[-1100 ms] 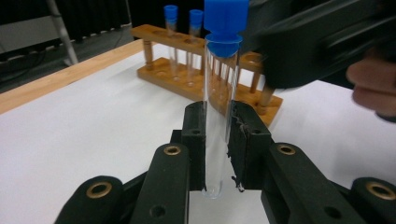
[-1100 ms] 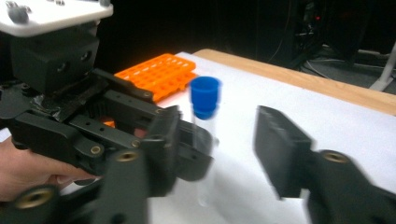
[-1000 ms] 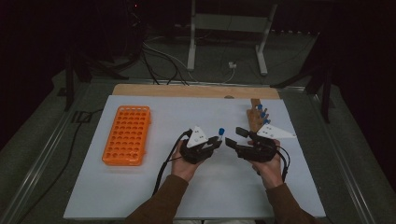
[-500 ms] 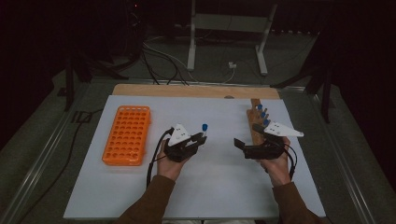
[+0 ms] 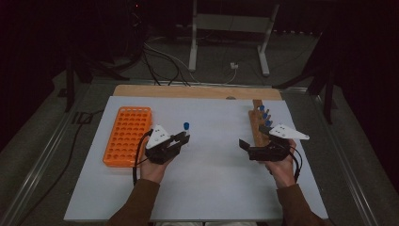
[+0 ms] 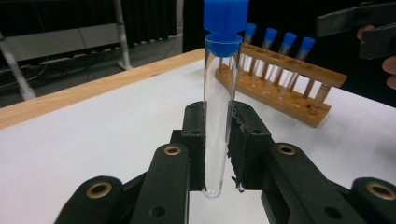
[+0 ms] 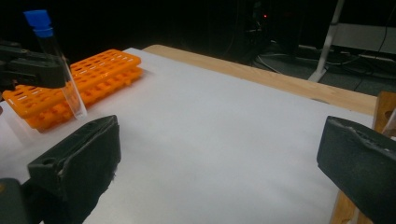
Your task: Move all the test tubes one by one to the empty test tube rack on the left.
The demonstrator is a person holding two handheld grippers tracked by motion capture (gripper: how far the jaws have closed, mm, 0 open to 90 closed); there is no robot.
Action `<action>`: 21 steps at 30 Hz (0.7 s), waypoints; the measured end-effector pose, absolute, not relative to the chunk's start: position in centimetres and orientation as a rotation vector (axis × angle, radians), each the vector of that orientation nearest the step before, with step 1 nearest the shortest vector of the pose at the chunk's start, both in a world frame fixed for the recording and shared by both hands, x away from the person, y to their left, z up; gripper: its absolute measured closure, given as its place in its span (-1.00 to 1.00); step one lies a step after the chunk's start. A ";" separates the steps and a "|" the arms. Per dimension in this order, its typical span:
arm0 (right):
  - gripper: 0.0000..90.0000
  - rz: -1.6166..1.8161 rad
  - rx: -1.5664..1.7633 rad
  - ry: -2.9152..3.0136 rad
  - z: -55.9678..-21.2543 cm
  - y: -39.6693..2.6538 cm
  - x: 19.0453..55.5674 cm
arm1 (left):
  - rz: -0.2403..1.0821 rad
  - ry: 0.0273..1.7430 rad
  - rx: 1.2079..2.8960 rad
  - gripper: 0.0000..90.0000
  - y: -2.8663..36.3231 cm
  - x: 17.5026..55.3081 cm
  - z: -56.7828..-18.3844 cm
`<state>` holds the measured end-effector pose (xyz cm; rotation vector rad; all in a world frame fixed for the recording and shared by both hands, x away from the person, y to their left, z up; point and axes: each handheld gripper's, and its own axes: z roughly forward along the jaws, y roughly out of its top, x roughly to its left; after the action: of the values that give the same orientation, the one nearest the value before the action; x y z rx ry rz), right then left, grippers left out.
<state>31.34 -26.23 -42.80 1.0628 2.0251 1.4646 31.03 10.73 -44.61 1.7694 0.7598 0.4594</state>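
We're gripping a blue-capped test tube [image 6: 217, 116] upright in the left gripper [image 5: 181, 140], carrying it toward the orange rack [image 5: 128, 135] beside it, keeping it vertical over an empty hole, while the right gripper [image 7: 224, 168], just opening wide and empty, is idling near the wooden rack [image 5: 257, 123].

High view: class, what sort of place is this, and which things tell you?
Probably a lab-style test bench: a capped test tube, a wooden tube rack and an orange tube rack sit on a white table, cables behind.
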 end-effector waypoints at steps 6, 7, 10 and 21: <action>-1.00 1.471 1.067 2.019 -42.7 -26.5 31.3 | 0.488 0.804 1.740 0.74 13.9 30.3 -45.0; -1.00 1.473 1.070 2.019 -42.7 -26.6 31.3 | 0.488 0.804 1.740 0.74 13.9 30.3 -45.0; -1.00 1.476 1.073 2.016 -42.7 -26.6 31.3 | 0.498 0.822 1.733 0.74 14.9 30.1 -45.1; -1.00 1.485 1.073 2.012 -42.6 -26.9 31.1 | 0.548 0.877 1.711 0.73 18.4 29.1 -45.2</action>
<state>31.10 -26.89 -42.59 1.0727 2.0115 1.4853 29.15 18.36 -45.23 1.7108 0.8768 0.5476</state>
